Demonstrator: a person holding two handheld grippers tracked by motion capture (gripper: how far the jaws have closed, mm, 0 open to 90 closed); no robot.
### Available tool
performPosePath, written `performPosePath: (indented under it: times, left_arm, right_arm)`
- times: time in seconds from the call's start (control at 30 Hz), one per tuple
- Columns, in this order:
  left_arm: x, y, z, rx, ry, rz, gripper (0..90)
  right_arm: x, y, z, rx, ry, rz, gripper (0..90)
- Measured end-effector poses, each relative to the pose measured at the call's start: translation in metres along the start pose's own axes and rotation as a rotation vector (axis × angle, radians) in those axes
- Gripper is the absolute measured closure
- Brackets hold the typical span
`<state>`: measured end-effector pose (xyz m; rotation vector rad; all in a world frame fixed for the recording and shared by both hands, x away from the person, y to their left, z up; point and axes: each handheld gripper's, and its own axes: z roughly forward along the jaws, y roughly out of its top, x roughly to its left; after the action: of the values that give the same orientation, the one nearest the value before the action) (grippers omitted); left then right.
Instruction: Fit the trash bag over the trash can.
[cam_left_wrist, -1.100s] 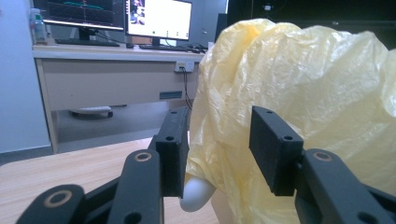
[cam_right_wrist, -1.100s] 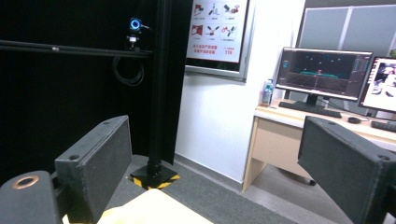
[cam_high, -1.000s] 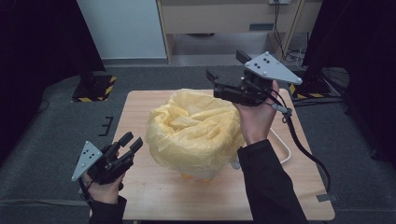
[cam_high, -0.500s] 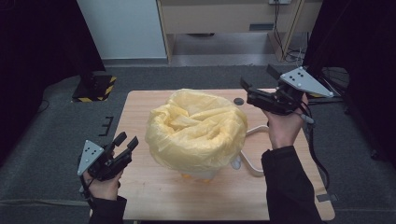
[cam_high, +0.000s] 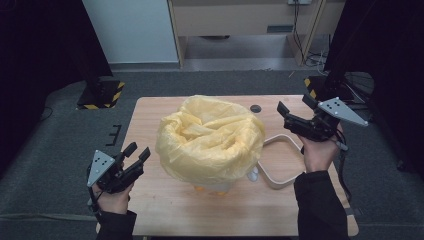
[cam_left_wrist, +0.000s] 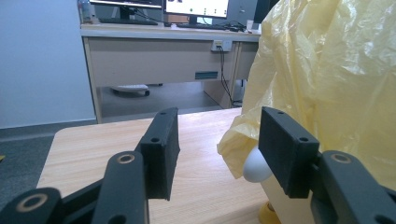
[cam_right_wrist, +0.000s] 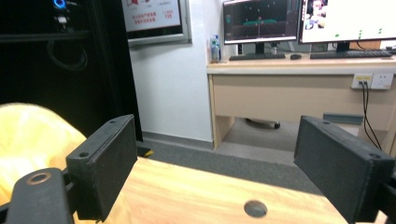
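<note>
Left tongs low at table edge, jaws just widening, empty, right tongs raised beside yellow bag, released.

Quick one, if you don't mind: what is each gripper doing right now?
Left gripper: open, its jaws have just been opening, nothing between them, beside the yellow bag.
Right gripper: open, holding nothing, above the table.

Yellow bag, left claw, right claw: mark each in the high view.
yellow bag (cam_high: 210, 140), high view, crumpled plastic at its middle.
left claw (cam_high: 138, 153), high view, midway between its fingertips.
right claw (cam_high: 295, 105), high view, midway between its fingertips.
</note>
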<state>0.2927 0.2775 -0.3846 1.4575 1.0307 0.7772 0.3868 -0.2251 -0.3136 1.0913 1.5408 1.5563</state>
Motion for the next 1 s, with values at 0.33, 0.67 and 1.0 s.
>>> performPosePath:
  times: [0.33, 0.67, 1.0]
  left_arm:
    - [-0.001, -0.001, 0.002, 0.013, -0.005, 0.003, 46.5]
    - [-0.001, -0.002, 0.003, 0.016, -0.004, 0.004, 45.7]
    - [-0.002, -0.004, 0.004, 0.025, -0.003, 0.007, 44.6]
  right_arm:
    - [-0.018, -0.033, -0.006, 0.059, -0.024, 0.009, 13.6]
    - [-0.034, -0.067, -0.012, 0.124, -0.043, 0.015, 13.7]
    - [-0.052, -0.099, -0.019, 0.207, -0.062, 0.011, 16.2]
